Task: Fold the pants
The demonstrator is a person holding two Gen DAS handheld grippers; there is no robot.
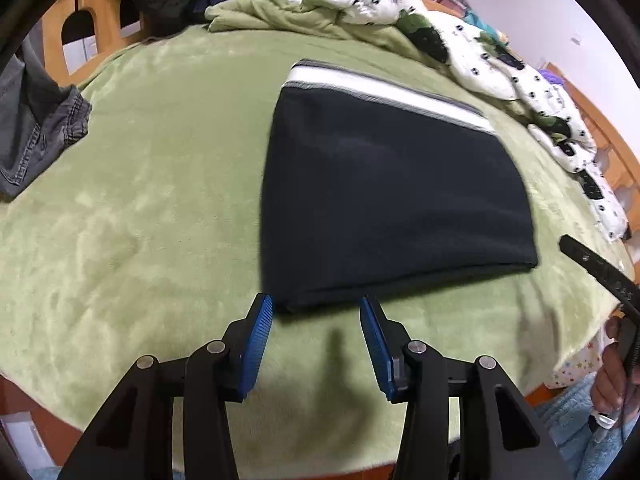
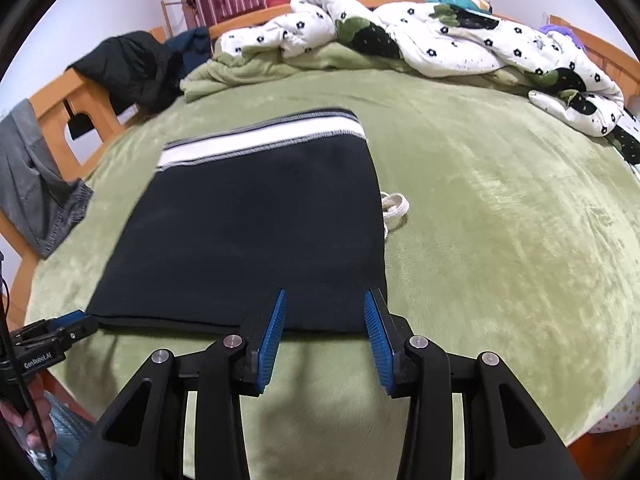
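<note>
Black pants (image 1: pixel 384 192) with a white and grey waistband lie folded into a flat rectangle on the green blanket (image 1: pixel 140 208). They also show in the right wrist view (image 2: pixel 256 232), with a white drawstring (image 2: pixel 394 206) poking out at their right edge. My left gripper (image 1: pixel 316 312) is open and empty, hovering just off the pants' near left edge. My right gripper (image 2: pixel 324 304) is open and empty over the near right corner. The left gripper also shows at the lower left of the right wrist view (image 2: pixel 60 332).
A crumpled white floral quilt (image 2: pixel 440 36) lies along the far and right side of the bed. Grey jeans (image 1: pixel 36 120) hang over the wooden bed frame (image 2: pixel 52 108) at left, with dark clothes (image 2: pixel 128 64) behind. A red curtain is at the back.
</note>
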